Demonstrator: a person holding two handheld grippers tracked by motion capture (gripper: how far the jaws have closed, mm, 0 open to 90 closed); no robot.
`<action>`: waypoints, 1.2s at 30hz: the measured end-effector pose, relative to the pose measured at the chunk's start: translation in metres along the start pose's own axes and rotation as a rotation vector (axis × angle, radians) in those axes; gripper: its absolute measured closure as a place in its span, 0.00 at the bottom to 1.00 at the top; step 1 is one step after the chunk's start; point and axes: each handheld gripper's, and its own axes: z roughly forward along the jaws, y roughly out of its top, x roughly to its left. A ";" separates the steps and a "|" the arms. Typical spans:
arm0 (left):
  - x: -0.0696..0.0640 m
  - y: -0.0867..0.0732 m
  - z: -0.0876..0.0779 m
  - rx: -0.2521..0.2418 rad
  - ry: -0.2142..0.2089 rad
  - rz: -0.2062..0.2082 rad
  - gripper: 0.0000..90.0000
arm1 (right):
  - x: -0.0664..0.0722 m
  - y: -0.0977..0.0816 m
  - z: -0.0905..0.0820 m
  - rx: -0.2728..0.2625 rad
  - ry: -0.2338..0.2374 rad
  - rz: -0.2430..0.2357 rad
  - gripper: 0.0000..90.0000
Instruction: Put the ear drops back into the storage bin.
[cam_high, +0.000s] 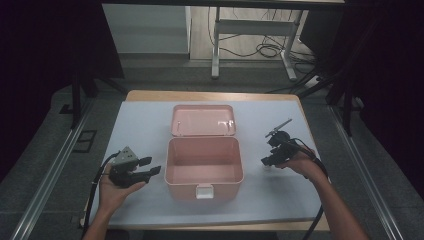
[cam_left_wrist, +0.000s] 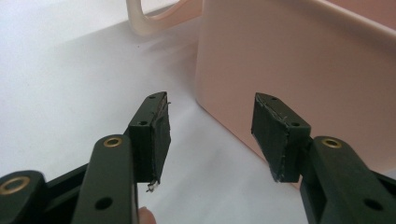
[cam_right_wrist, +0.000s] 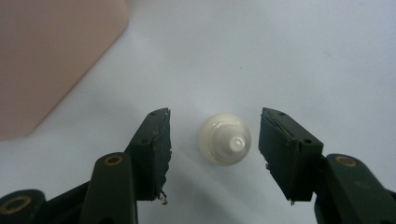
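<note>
Straddling a small white ribbed plastic cap (cam_right_wrist: 225, 138), the right gripper (cam_right_wrist: 214, 140) has jaws spread; the left gripper (cam_left_wrist: 210, 126), jaws spread, faces the open pink plastic box (cam_left_wrist: 299, 70) wall.

Pale pink box (cam_high: 203, 170) at centre, matching pink lid (cam_high: 203, 120) at twelve o'clock, white latch (cam_high: 204, 191) at six. Plain white table cover (cam_high: 140, 125), light wood edge beyond. Black left gripper (cam_high: 152, 165) at nine o'clock, grey top plate. Black right gripper (cam_high: 265, 160) at three. Cream-white small cap (cam_right_wrist: 225, 138) between black jaws.
</note>
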 end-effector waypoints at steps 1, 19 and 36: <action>0.000 0.000 0.000 0.000 0.000 -0.001 0.52 | 0.000 0.000 0.002 0.006 -0.001 0.000 0.49; 0.000 -0.001 -0.001 -0.005 0.003 -0.002 0.53 | -0.003 0.002 0.022 0.098 -0.023 -0.008 0.67; -0.002 0.000 -0.002 -0.011 -0.003 -0.001 0.53 | 0.016 0.026 -0.069 -0.089 0.014 -0.103 0.67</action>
